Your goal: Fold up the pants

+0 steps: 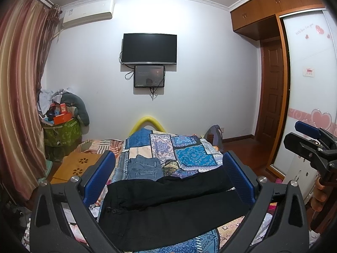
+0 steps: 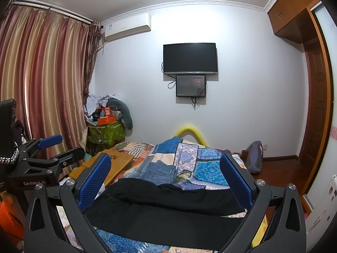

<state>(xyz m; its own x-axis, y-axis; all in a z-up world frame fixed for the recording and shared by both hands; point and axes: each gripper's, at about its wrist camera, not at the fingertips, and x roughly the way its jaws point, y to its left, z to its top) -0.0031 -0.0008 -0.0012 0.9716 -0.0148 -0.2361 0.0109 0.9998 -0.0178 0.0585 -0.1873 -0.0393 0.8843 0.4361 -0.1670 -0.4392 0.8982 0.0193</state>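
Both of my grippers are held above the near end of the bed, facing the far wall. Left gripper point(image 1: 168, 175): jaws spread wide, nothing between the blue pads point(image 1: 99, 179). Right gripper point(image 2: 165, 179): same, wide open, pads bare. Neither touches any cloth.

Black pants point(image 1: 168, 206) lie flat on the patchwork quilt point(image 1: 189, 156), across the bed. Waist with button is at the left side, legs run out to the right. In the left wrist view the two legs split slightly toward the right, with a sliver of quilt showing between them. In the right wrist view the pants point(image 2: 168, 217) fill the space under the fingers, the far leg sitting a bit higher than the near one.

Just beyond the black pants lies a folded pair of blue jeans point(image 1: 145, 168), touching or nearly touching their far edge; I cannot tell which.

The right gripper shows at the right edge of the left wrist view point(image 1: 305, 141), and the left one at the left edge of the right wrist view point(image 2: 61, 147), both above the bed and well apart from each other.

Background: wooden lap desk point(image 2: 109, 164) on the bed's left side, TV point(image 1: 149, 49) on the wall with a smaller screen point(image 1: 149, 76) below it, striped curtain point(image 2: 42, 84) at left.
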